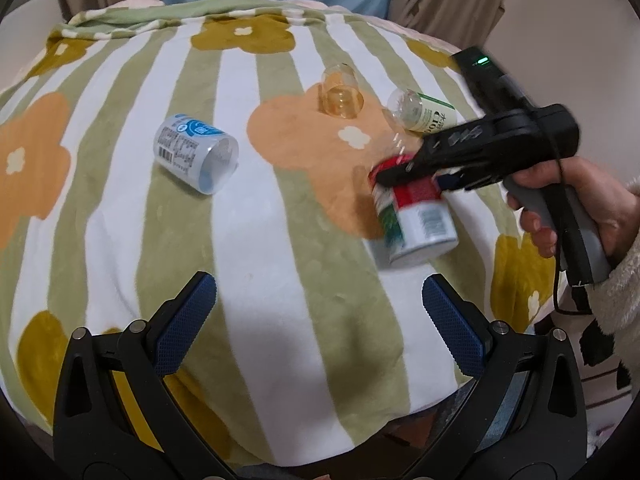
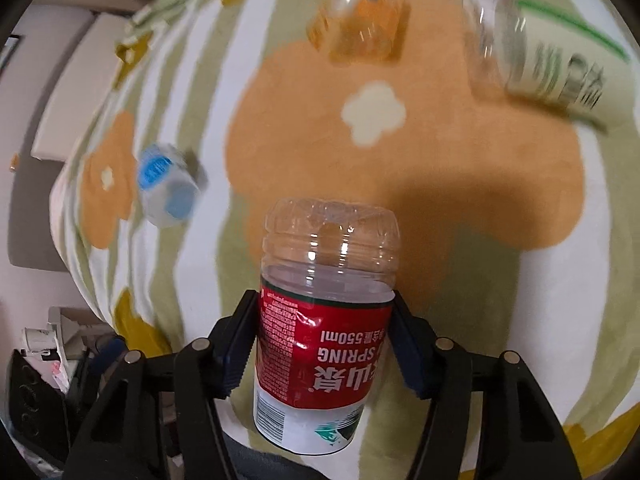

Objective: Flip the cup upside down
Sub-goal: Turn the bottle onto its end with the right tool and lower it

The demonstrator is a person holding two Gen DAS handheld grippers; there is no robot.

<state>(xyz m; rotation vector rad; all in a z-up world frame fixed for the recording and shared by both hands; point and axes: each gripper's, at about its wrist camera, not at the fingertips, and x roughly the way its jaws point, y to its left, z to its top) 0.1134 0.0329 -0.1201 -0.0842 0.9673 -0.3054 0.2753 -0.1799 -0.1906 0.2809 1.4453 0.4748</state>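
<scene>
Left wrist view, our idle tool: the left gripper (image 1: pixel 320 320) hangs over the near part of the flowered blanket (image 1: pixel 260 208), its blue pads wide apart with nothing between them.
Left wrist view, the cup: the red-label cup (image 1: pixel 416 216), a cut-off bottle bottom, sits right of centre, held above the blanket by the right gripper (image 1: pixel 404 176), which a hand (image 1: pixel 576 200) carries in from the right.
Left wrist view, its lean: the cup is blurred and tilted, one white-banded end low and near, the other end up under the jaws; we cannot tell from here which end is open.
Left wrist view, neighbours: a blue-label cup (image 1: pixel 196 154) lies on its side to the left, an amber clear cup (image 1: pixel 340 94) and a green-label cup (image 1: pixel 424 112) lie farther off.

Right wrist view, grip: both fingers are clamped on the cup's red label band, one on each side.
Right wrist view, long axis: it runs along the fingers, away from the camera; the moulded closed base points far, the barcode end comes near, and the print reads inverted.
Right wrist view, step in hand: we judge the flip is mid-turn, the cup lifted and not yet set down.
Right wrist view, next move: finish the wrist roll until the open rim faces the blanket, lower it onto the clear orange patch, then part the fingers, keeping well off the amber cup.
</scene>
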